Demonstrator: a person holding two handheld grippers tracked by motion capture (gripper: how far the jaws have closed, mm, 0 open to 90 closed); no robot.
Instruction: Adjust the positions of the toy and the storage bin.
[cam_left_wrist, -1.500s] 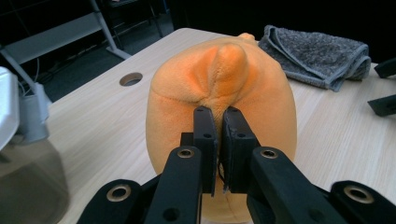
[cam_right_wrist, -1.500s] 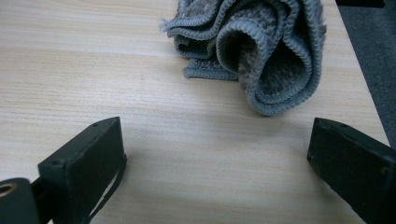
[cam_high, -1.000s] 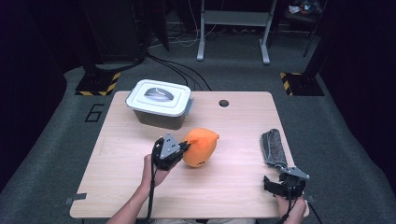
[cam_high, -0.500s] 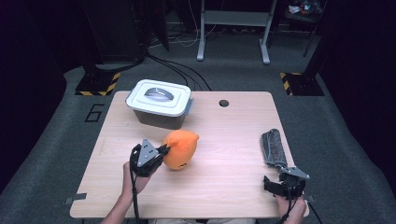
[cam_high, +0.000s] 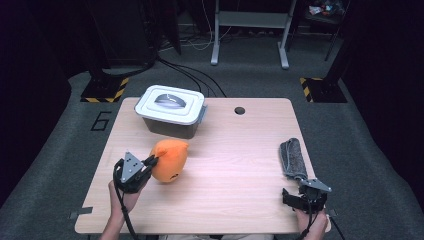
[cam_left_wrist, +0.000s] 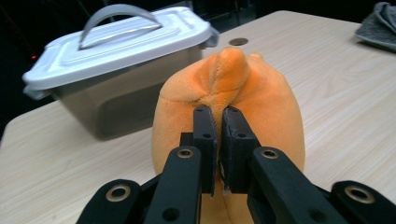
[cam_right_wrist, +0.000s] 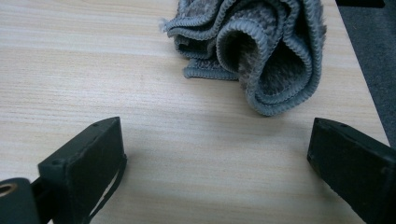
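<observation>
Jaws of the left gripper (cam_high: 150, 162) are pinched nearly together on a fold of the orange plush (cam_high: 170, 159), which sits on the left part of the tabletop (cam_high: 235, 150), just in front of the box (cam_high: 172, 111). In the left gripper view the two black jaws clamp a seam of the plush (cam_left_wrist: 229, 102), with only a thin gap between them; the lower part of the plush is hidden behind the gripper (cam_left_wrist: 217, 144) and cut off at the bottom edge. Behind it stands the box (cam_left_wrist: 112, 65), grey with a white lid and a handle, its lid on.

Farther right, the cloth (cam_high: 292, 159) lies near the right edge of the tabletop, folded into a long bundle. The right gripper (cam_high: 297, 200) rests just in front of it, near the front corner. In the right gripper view its jaws stand wide apart with bare wood between them, holding nothing; the cloth (cam_right_wrist: 261, 51) lies ahead, apart from both jaws and cut off at the top edge. The right gripper (cam_right_wrist: 215, 163) touches nothing that I can make out.
</observation>
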